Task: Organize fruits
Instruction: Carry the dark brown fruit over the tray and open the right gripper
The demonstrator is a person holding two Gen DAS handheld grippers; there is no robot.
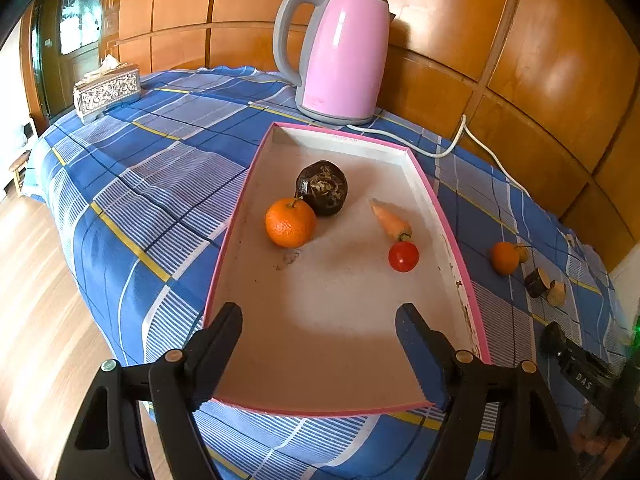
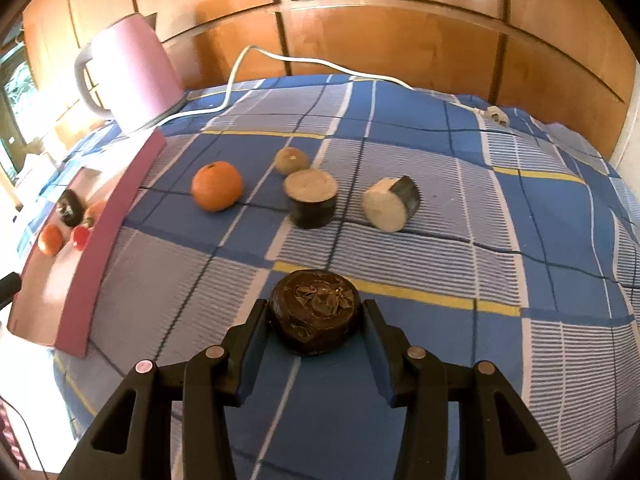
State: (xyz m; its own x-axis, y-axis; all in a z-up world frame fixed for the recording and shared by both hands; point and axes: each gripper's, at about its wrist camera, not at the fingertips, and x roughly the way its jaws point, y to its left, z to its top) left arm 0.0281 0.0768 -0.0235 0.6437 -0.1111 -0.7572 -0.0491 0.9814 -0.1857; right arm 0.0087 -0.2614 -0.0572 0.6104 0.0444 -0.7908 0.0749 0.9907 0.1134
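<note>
The dark fruit sits pinched in the right tool, low over the table, well short of the tray. Its rounded sides could slip out mid-carry. The left tool, spread and empty, hovers over the tray's near end.

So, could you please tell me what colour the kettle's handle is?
Grey, on a pink kettle; its handle shows best in the left wrist view.
</note>
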